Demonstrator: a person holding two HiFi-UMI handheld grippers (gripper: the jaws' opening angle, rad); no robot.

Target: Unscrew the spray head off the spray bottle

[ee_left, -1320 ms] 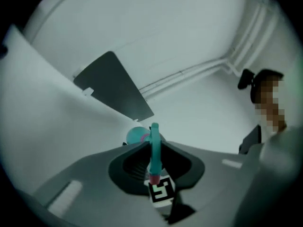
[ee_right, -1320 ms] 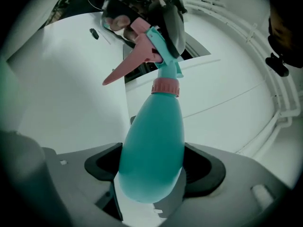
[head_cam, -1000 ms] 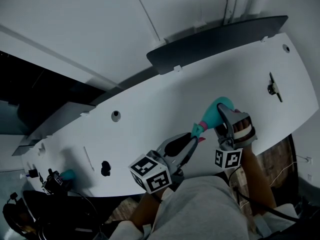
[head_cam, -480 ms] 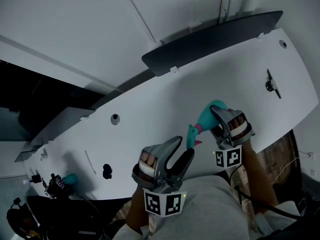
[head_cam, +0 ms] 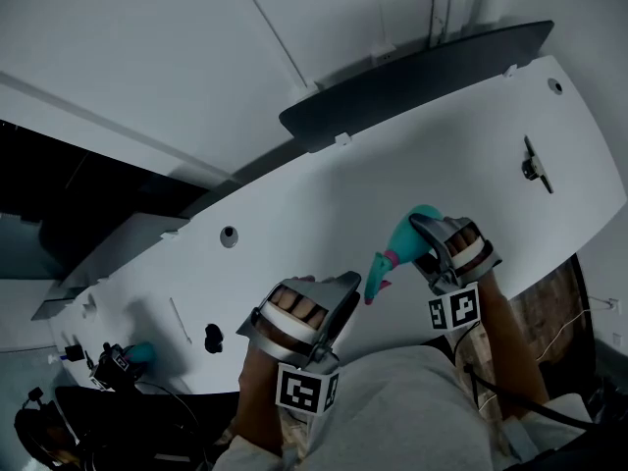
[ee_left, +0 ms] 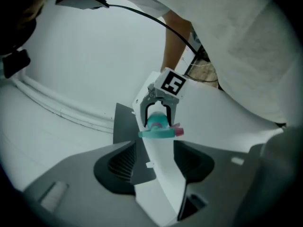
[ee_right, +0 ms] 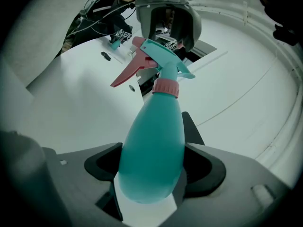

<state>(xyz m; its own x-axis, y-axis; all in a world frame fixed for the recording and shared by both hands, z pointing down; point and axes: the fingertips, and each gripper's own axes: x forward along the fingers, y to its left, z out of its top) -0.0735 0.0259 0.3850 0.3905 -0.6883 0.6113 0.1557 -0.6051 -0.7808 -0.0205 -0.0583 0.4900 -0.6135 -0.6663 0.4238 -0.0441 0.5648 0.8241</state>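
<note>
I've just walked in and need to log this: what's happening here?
A person works two grippers over a white table. The right gripper clamps the teal spray bottle by its body. The left gripper faces the spray head, which is on the bottle; its jaws have just been opening, with nothing between them.

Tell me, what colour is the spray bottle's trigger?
The trigger is pinkish red, clearest in the right gripper view.

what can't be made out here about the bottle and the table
- Thread under the pink collar: hidden by the collar in the right gripper view, so how loose the spray head sits is unknown.
- Body of the spray bottle, head view: largely covered by the right gripper.
- The teal item at the table's far left, head view: too small, too dark.
</note>
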